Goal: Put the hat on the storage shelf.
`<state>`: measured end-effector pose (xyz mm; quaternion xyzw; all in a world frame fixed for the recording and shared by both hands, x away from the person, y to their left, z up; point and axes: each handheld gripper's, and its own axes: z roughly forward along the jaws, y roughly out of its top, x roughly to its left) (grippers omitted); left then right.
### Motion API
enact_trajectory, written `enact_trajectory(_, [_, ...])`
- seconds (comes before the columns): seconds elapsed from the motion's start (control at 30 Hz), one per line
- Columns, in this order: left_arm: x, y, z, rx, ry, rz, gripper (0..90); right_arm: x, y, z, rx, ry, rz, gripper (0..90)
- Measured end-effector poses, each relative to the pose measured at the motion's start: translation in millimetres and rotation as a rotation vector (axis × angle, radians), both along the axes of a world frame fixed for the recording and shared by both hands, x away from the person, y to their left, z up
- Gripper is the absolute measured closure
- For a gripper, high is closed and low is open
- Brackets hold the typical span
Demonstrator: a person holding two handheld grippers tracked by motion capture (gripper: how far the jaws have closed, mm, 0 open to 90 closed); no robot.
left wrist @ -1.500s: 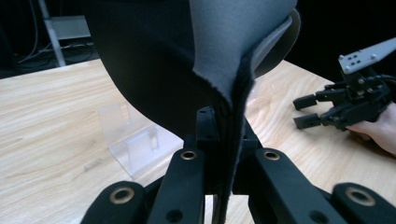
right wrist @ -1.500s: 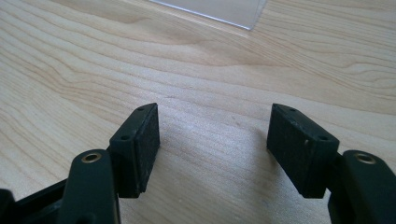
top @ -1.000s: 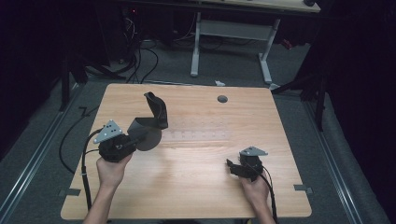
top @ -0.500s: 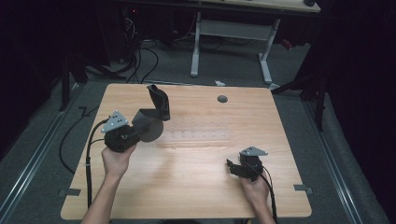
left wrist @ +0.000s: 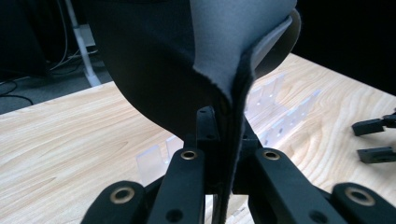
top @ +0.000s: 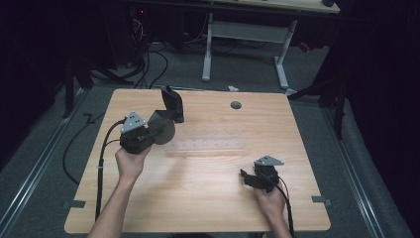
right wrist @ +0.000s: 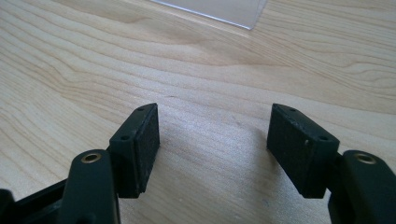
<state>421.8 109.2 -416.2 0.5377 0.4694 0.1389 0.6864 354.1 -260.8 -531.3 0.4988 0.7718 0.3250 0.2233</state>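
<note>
Left gripper (top: 168, 115) raised over tabletop (top: 208, 198), fingers pinching a dark floppy pad (left wrist: 187, 60), right gripper (right wrist: 212, 144) low near tabletop, fingers wide apart, empty.

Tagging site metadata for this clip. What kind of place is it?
Probably a lab or workshop data-collection bay, not a home: a bare wooden table on grey carpet, loose cables on the floor, a white-legged desk frame behind, dark surroundings.
</note>
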Motion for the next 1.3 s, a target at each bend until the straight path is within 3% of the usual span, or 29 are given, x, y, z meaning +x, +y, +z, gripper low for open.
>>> enact_trajectory(0.63, [15.2,-10.5,-16.7,0.071,0.018,0.057,86.1,-0.4,0.1,0.0,0.0,0.001,-0.003,34.6])
enact_trajectory(0.9, [16.7,-13.4,-19.6,0.048,0.022,0.07,86.0,-0.5,0.1,0.0,0.0,0.001,-0.002,34.5])
enact_trajectory(1.3, [19.4,-19.6,-31.5,0.06,0.04,0.074,85.9,-0.5,0.1,0.0,0.0,0.001,-0.002,34.5])
